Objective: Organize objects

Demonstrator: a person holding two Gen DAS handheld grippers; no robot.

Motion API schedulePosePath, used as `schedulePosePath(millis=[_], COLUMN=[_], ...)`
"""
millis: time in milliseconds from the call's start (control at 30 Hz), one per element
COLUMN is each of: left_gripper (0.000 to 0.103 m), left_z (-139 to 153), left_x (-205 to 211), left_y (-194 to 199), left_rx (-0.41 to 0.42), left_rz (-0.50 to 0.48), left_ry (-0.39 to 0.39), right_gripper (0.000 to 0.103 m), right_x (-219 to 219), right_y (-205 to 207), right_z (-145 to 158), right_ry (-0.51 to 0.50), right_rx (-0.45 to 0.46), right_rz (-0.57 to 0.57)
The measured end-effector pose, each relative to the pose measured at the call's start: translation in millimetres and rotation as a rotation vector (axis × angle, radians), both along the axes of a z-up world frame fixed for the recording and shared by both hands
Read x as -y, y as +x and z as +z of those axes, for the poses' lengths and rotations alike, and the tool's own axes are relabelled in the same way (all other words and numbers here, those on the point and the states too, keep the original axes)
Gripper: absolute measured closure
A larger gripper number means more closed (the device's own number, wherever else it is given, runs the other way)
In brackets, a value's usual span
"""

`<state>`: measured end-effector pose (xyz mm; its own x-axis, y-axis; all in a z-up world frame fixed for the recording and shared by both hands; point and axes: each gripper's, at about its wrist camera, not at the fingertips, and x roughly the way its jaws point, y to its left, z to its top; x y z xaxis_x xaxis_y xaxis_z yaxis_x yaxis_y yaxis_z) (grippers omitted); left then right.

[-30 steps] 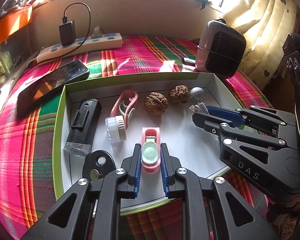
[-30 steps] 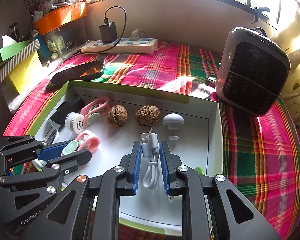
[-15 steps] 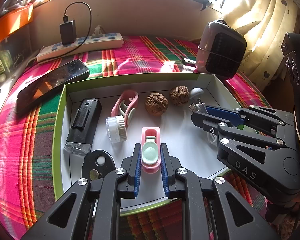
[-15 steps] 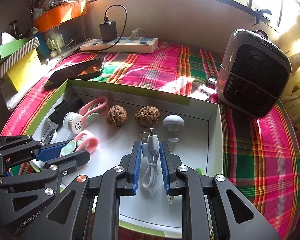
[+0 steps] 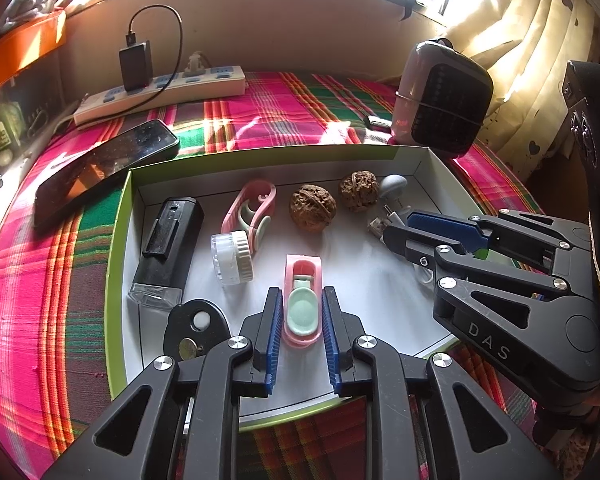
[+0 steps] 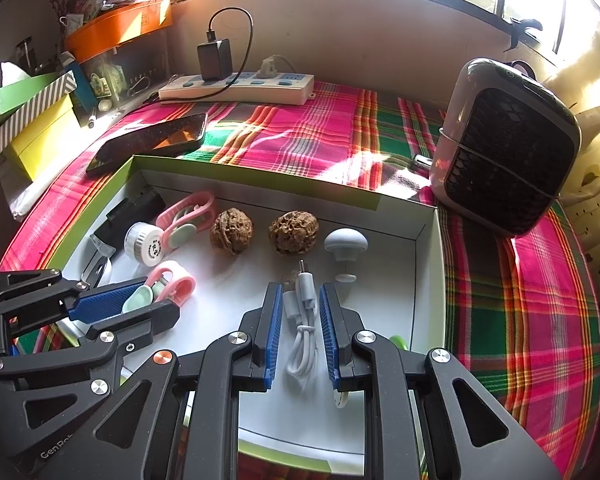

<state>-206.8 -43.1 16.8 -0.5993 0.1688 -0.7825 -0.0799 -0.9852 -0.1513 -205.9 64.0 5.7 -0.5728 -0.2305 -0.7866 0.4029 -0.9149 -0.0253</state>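
A white tray with a green rim [image 5: 118,264] lies on the plaid cloth. On its floor rests a pink and mint clip [image 5: 302,280]. My left gripper [image 5: 301,292] has its blue pads against the clip's sides, and its jaws are just opening. That gripper [image 6: 140,300] and the clip [image 6: 172,284] also show at the left of the right wrist view. My right gripper [image 6: 300,288] is shut on a coiled white USB cable [image 6: 302,336] that lies on the tray floor. In the left wrist view the right gripper [image 5: 400,226] hides most of the cable.
The tray also holds two walnuts [image 5: 312,208] [image 5: 359,191], a second pink clip [image 5: 256,204], a white jar [image 5: 232,258], a black device [image 5: 168,248], a grey mushroom-shaped piece [image 5: 394,186] and a black tag [image 5: 196,328]. A phone [image 5: 104,164], power strip [image 5: 160,94] and heater [image 5: 444,108] stand around it.
The left jaws stand a touch wider around the pink clip. Both hands and all the objects have kept their places.
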Motion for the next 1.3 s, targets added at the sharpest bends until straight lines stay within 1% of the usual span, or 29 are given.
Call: schedulePosePath(millis=[233,367,433,500,733,800,900,1133,1300], left_gripper=[0.083,0.077,0.075,0.073,0.069,0.068,0.065,0.063,0.062], left_z=[0.5,0.4,0.0,-0.2,1.1,3.8,6.0,11.7,19.6], left_x=[1.5,2.7,3.1,3.4,4.3,2.0,1.2,2.1,5.3], left_y=[0.6,1.1,1.4,1.6,4.0,7.2,10.4,22.4,34.0], left_rx=[0.0,0.0,-0.002,-0.002,-0.002,-0.017,-0.021,-0.04,-0.062], left_rz=[0.003,0.013,0.017,0.021,0.031,0.033,0.032,0.057,0.082], left_ry=[-0.004,-0.014,-0.021,-0.026,-0.032,-0.055,-0.054,-0.07,-0.067], right_gripper=[0.083,0.083,0.08,0.07,0.069,0.066,0.061,0.06,0.054], right_x=[-1.6,-2.1,-2.3,-2.1,-5.4,-6.8,-8.2,-12.9,-14.8], right_y=[0.3,1.6,2.5,3.7,9.5,12.2,17.2,28.3,40.2], right_z=[-0.4,0.0,0.3,0.6,5.3,7.4,11.1,18.5,23.6], right_ry=[-0.001,-0.002,-0.004,-0.001,-0.012,-0.02,-0.024,-0.042,-0.062], right_rx=[0.0,-0.001,-0.002,-0.005,-0.016,-0.02,-0.034,-0.056,-0.069], right_rz=[-0.004,-0.008,-0.009,-0.011,-0.021,-0.023,-0.022,-0.041,-0.046])
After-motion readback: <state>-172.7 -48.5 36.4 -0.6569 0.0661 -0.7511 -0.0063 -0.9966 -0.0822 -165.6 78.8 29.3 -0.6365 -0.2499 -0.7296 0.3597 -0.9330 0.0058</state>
